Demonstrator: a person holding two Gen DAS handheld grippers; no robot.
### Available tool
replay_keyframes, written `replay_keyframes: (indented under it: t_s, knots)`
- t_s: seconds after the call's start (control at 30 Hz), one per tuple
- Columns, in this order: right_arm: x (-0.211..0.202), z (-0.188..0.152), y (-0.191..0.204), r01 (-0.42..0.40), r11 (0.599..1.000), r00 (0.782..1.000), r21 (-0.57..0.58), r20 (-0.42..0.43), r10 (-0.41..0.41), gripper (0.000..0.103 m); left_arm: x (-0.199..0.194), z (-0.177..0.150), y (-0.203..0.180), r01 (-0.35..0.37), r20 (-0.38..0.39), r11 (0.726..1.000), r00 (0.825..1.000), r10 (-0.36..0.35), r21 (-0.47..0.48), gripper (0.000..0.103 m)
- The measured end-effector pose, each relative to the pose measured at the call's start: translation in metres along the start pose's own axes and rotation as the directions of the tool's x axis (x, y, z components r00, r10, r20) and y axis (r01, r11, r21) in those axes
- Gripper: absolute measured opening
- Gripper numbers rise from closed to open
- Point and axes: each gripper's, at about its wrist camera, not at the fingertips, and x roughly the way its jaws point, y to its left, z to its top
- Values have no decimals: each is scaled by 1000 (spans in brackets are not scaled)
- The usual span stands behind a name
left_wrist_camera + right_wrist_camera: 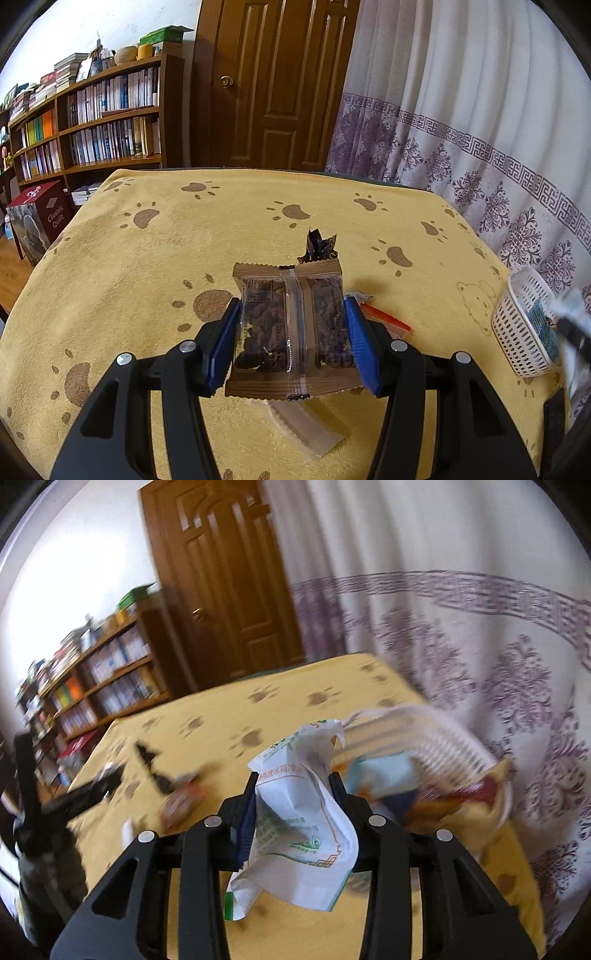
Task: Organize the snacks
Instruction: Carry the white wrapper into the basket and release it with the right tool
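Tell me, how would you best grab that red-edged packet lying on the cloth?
Probably by its long edges, from above: the red-edged packet lies flat on the yellow cloth, partly hidden behind the left gripper, which already holds a brown snack packet.

Yellow paw-print cloth [258, 229], white basket [517, 325]

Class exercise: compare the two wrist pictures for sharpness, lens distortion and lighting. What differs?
Left wrist view: sharp; the brown, clear-windowed snack packet between the left gripper pads is crisp, and the fisheye bows the wooden bookshelf. Right wrist view: motion-smeared background and white slatted plastic basket, yet the crumpled white sachet in the right gripper stays legible. Both: soft daylight.
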Motion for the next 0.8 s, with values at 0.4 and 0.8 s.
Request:
replay_keyframes:
  t_s: [0.4, 0.8]
  knots:
    - [24, 21, -63, 127, 987, 991, 98, 20, -130, 52, 3, -1, -3, -2, -6, 1000, 1000, 2, 11, 56]
    - [-6, -5, -65, 127, 984, 989, 124, 57, -135, 52, 1, -2, -8, 1, 1, 1000, 1000, -1, 27, 56]
